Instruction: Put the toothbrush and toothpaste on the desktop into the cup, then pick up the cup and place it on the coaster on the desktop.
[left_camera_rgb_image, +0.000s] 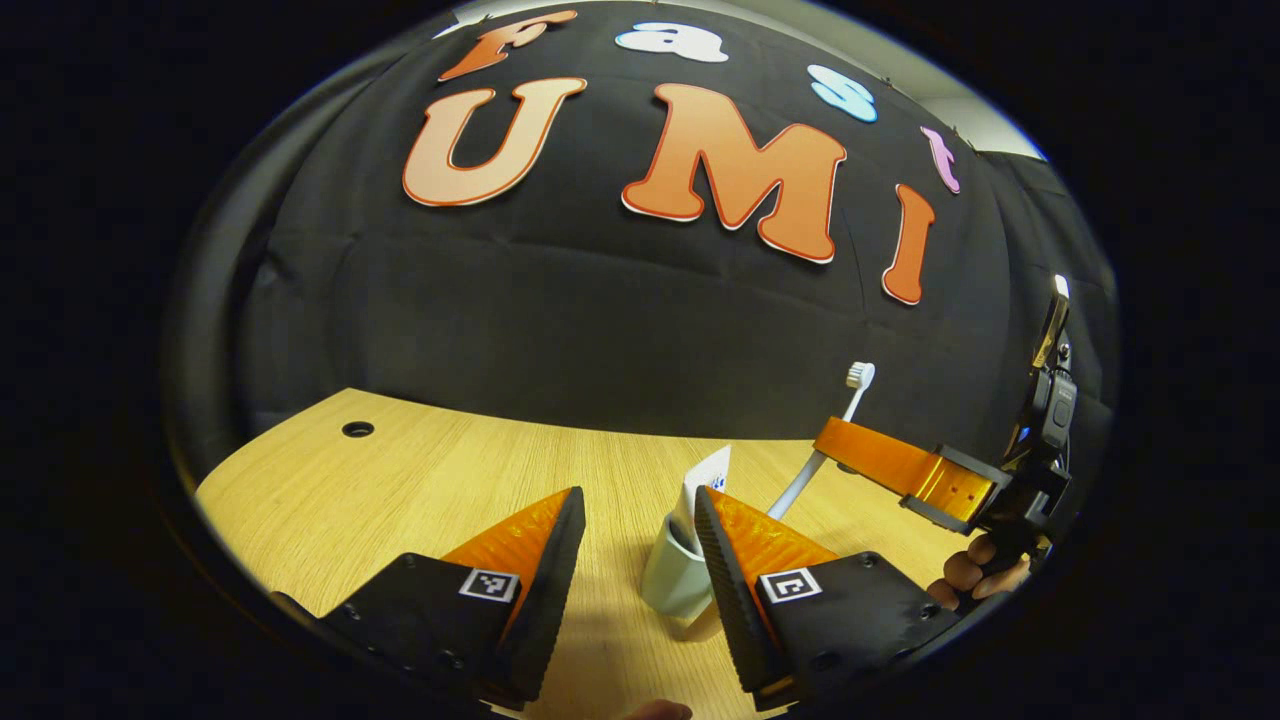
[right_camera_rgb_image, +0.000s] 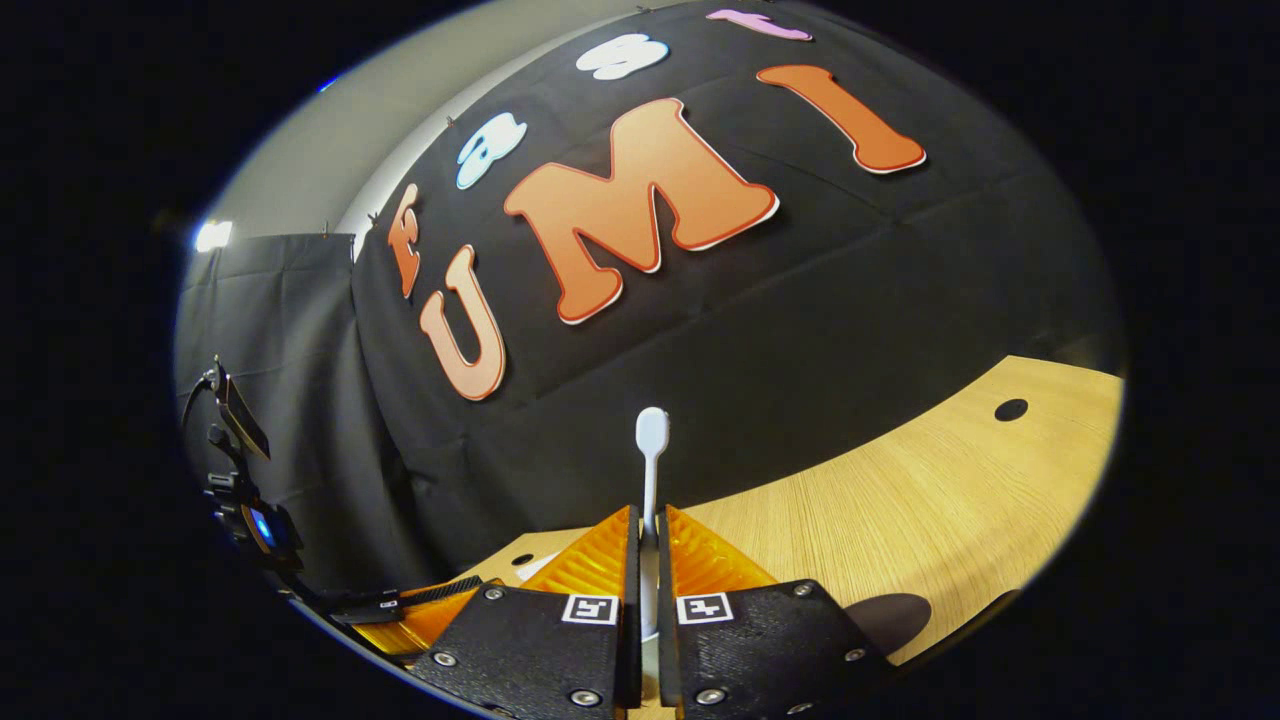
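Toothpaste (left_camera_rgb_image: 708, 478) is already standing in the cup (left_camera_rgb_image: 672, 580) on the counter (left_camera_rgb_image: 430, 480), left gripper (left_camera_rgb_image: 640, 540) jaws wide open by it, right gripper (right_camera_rgb_image: 648, 560) jaws clamped on the toothbrush (right_camera_rgb_image: 651, 440), so I'd lower it handle-first slowly, then let go.

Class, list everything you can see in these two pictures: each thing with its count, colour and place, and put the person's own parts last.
Cup: one, pale grey-green, on the desktop between the left gripper's fingers.
Toothpaste: one, white tube, standing in the cup.
Toothbrush: one, white, head up, held by the right gripper over the cup.
Desktop: one, light wood, with a round cable hole.
Dark round disc: one, on the desktop, partly hidden; possibly the coaster.
Left gripper: one, open around the cup.
Right gripper: one, shut on the toothbrush.
Hand: one, holding the right gripper.
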